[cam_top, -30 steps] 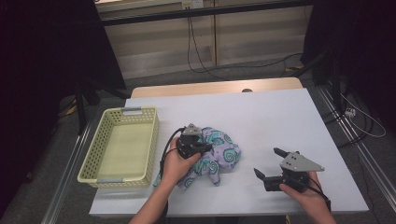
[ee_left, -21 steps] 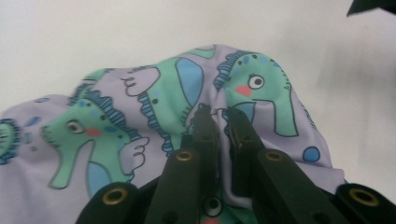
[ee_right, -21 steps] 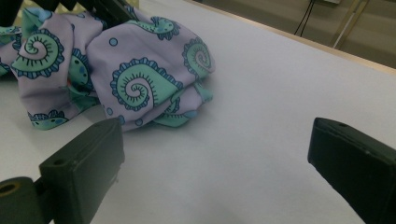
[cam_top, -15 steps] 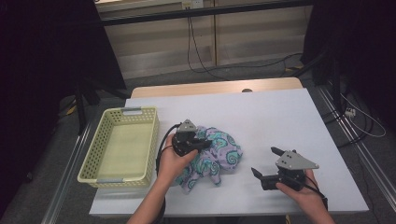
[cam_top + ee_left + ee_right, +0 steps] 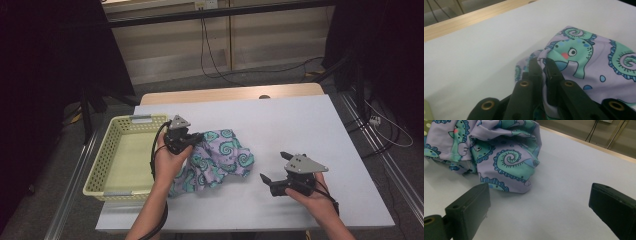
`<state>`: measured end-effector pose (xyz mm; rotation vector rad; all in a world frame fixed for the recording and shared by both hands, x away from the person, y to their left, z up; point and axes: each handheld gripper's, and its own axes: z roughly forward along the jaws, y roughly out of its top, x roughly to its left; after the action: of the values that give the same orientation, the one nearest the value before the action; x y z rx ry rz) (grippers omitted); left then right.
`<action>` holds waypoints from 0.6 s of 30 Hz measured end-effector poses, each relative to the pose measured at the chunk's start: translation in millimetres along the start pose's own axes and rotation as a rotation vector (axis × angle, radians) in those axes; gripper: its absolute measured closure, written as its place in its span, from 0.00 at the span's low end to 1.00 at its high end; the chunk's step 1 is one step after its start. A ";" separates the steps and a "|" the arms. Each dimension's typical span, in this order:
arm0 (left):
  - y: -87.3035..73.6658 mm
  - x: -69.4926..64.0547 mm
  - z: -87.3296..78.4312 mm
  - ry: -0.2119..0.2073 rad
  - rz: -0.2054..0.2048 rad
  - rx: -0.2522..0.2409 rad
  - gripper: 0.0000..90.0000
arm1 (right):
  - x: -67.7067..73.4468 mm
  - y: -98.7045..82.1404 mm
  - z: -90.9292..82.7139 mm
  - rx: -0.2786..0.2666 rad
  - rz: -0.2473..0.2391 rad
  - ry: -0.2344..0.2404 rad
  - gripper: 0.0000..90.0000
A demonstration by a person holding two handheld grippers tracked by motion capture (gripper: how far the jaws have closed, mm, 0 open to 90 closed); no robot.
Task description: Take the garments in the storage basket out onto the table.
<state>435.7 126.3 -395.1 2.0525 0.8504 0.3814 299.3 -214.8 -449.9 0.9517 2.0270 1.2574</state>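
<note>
On the white table (image 5: 310,125), centre-left: one crumpled cloth (image 5: 220,160), lilac with teal seahorse and spiral print, lying just right of a pale yellow basket (image 5: 107,172). Left gripper (image 5: 192,140): jaws drawn together, clamped on a fold at the cloth's upper left edge; the left gripper view shows fabric pinched between the black fingers (image 5: 552,75). Right gripper (image 5: 275,170): jaws spread wide apart, nothing between them, near the cloth's right side but not touching it, low over bare table.
</note>
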 end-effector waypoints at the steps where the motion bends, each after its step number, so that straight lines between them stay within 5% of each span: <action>1: -0.7 1.2 3.8 0.011 0.007 0.011 0.95 | -0.2 0.3 0.8 0.000 0.001 -0.001 0.04; 3: -2.2 1.2 8.9 0.026 0.010 0.017 0.95 | -0.9 0.6 1.7 -0.002 -0.002 0.004 0.04; 11: -30.6 6.3 48.6 0.084 0.021 0.166 0.95 | -5.6 -1.9 -3.4 -0.009 0.007 -0.002 0.04; 15: -27.6 6.3 40.9 0.071 -0.017 0.134 0.89 | -9.0 -4.1 -5.8 -0.013 0.022 -0.009 0.04; 18: -21.4 5.0 31.8 0.050 -0.054 0.101 0.75 | -9.8 -4.4 -6.7 -0.015 0.024 -0.013 0.04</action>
<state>447.4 119.2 -431.2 2.1155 0.9705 0.3683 298.8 -227.4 -450.3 0.9775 1.9995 1.2740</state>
